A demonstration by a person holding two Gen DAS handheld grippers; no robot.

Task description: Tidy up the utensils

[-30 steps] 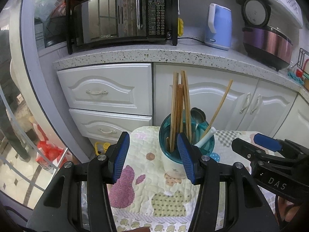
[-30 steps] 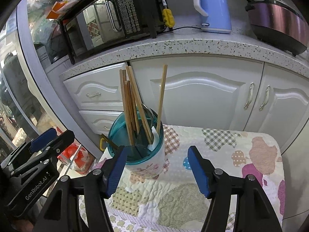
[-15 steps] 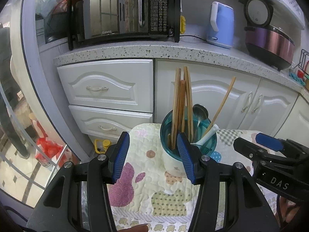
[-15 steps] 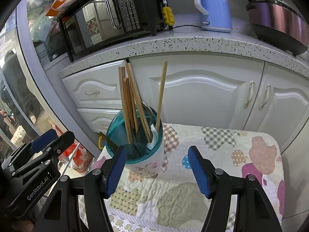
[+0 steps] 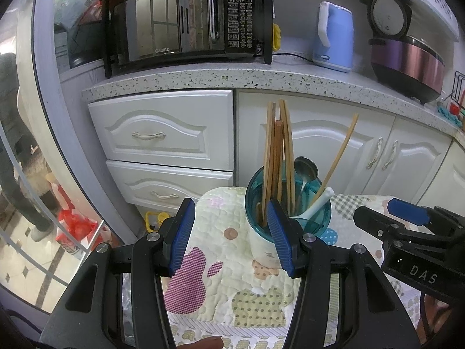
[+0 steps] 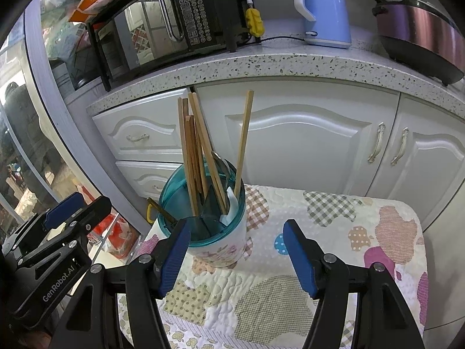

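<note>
Left wrist view: our left gripper [image 5: 231,232] hangs open and empty just left of the cup [image 5: 286,226] of chopsticks [image 5: 276,157] on the quilted mat [image 5: 221,261]. Right wrist view: our right gripper [image 6: 237,257] stands open, empty, just right of the cup [image 6: 209,218].

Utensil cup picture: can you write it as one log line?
utensil cup: upright on quilted mat | chopsticks: inside | left gripper: open, empty | right gripper: open, empty

"Galanz" on microwave [image 5: 186,23], "DAS" on right gripper [image 5: 407,221], "GenRobot.AI" on left gripper [image 6: 66,218]
</note>
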